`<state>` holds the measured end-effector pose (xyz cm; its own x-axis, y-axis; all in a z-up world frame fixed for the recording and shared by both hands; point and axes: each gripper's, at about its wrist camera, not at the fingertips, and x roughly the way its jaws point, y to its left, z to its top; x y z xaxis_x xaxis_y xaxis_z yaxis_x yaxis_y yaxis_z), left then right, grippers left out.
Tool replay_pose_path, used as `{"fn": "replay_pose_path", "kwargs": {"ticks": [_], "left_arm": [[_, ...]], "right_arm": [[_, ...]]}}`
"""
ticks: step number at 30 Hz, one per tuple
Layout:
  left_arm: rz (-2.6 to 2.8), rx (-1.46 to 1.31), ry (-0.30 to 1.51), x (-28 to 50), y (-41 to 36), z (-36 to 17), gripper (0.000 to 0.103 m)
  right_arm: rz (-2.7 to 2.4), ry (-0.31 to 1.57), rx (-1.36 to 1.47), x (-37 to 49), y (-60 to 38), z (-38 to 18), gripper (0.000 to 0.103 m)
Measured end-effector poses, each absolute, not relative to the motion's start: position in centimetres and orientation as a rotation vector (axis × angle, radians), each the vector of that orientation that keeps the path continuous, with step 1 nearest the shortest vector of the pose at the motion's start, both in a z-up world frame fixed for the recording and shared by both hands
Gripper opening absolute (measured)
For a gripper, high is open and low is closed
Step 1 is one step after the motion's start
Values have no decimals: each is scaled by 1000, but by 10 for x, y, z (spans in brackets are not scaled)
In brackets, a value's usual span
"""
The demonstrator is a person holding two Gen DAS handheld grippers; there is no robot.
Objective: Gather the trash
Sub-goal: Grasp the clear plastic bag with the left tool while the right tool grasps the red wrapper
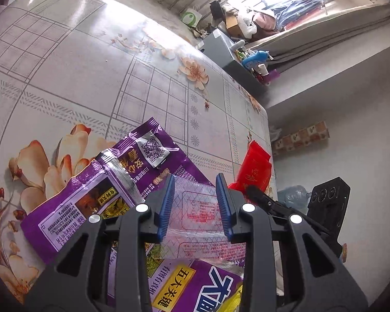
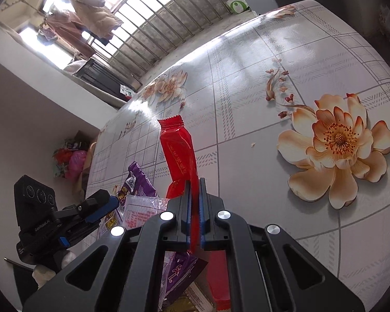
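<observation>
Table [image 1: 65, 83]: floral-print cover, trash gathered at near edge.
Right gripper [image 2: 194, 202]: fingers clenched on red wrapper [image 2: 179, 153], held upright above table.
Left gripper [image 1: 196, 205]: fingers partly apart, astride clear wrapper [image 1: 197, 213]; contact with pads not discernible.
Purple packets [image 1: 96, 197]: beneath clear wrapper, flat on table.

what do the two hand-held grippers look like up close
The left hand-held gripper and the right hand-held gripper match: black plastic linkage arms with cut-out slots, round silver pivot pins, and ribbed blue pads lining the fingers. No cables or sleeves show.
</observation>
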<state>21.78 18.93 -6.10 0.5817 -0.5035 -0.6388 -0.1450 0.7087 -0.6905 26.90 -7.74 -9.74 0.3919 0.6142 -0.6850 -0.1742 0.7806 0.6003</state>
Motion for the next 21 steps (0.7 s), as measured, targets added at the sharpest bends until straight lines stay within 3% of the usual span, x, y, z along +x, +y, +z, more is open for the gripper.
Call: {"fn": "replay_pose_path", "kwargs": {"ticks": [7, 21], "left_arm": [[-234, -782, 974, 203, 195, -61, 42], [-382, -863, 1044, 205, 172, -90, 43]], "right_arm": [[518, 1046, 512, 258, -92, -97, 5], [468, 994, 457, 249, -101, -99, 5]]}}
